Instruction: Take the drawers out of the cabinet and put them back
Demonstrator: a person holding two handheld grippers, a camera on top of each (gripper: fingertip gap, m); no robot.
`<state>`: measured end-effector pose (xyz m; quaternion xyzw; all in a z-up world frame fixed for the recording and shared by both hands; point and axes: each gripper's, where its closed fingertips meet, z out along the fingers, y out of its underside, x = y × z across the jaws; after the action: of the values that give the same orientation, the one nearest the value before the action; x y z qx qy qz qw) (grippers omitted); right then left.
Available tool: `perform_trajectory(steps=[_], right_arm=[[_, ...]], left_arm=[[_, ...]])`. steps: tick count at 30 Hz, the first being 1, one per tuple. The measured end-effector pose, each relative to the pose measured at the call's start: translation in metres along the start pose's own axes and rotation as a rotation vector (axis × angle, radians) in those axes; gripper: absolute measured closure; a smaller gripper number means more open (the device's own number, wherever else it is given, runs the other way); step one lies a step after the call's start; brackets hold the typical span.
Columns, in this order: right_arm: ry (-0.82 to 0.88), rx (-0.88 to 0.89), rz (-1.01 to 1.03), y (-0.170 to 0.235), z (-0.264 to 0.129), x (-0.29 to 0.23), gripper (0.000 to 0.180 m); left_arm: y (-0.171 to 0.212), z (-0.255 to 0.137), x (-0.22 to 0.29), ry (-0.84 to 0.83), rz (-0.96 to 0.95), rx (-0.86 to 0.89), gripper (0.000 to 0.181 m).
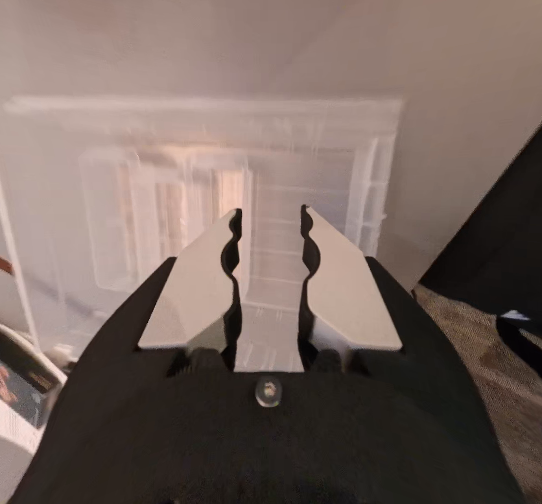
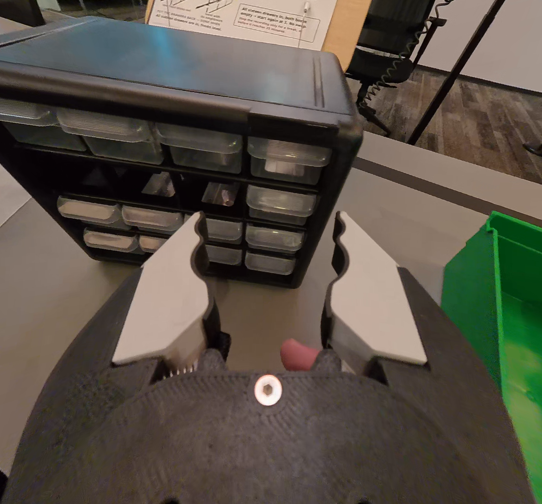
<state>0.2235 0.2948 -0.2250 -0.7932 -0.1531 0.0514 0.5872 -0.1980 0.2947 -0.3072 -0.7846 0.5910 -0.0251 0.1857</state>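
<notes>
- Surface (image 2: 396, 196), grey: carries the cabinet and a green bin (image 2: 498, 314) at right.
- Cabinet (image 2: 176, 58), black, four rows of clear drawers (image 2: 281, 205); three second-row slots gape empty. Unbraced, it could slide or tip if a drawer is pushed in crooked.
- Removed drawers (image 1: 176, 220): motion-blurred clear shapes below the left tongs (image 1: 271, 211); count uncertain. A hurried grip on slick plastic may slip.
- Left tongs: moderately parted, holding nothing.
- Right tongs (image 2: 268, 217): wide apart, empty, facing the cabinet's lower right; may snag neighbouring fronts.
</notes>
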Motion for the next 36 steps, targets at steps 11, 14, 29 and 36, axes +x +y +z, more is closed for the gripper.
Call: perform_trajectory(steps=[11,14,29,36], right_arm=[[-0.038,0.002,-0.110,-0.008,-0.004,-0.033,0.099],[-0.048,0.002,-0.121,-0.008,-0.009,-0.038,0.100],[-0.383,-0.027,-0.212,0.007,-0.062,-0.104,0.107],[-0.578,-0.173,-0.264,0.060,-0.063,-0.144,0.093]], left_arm=[[0.050,0.059,-0.020,-0.054,-0.046,-0.174,0.181],[0.048,0.051,-0.013,-0.038,-0.004,-0.177,0.180],[-0.117,-0.043,0.119,0.084,0.442,0.141,0.181],[-0.146,0.042,0.190,0.227,0.626,0.054,0.181]])
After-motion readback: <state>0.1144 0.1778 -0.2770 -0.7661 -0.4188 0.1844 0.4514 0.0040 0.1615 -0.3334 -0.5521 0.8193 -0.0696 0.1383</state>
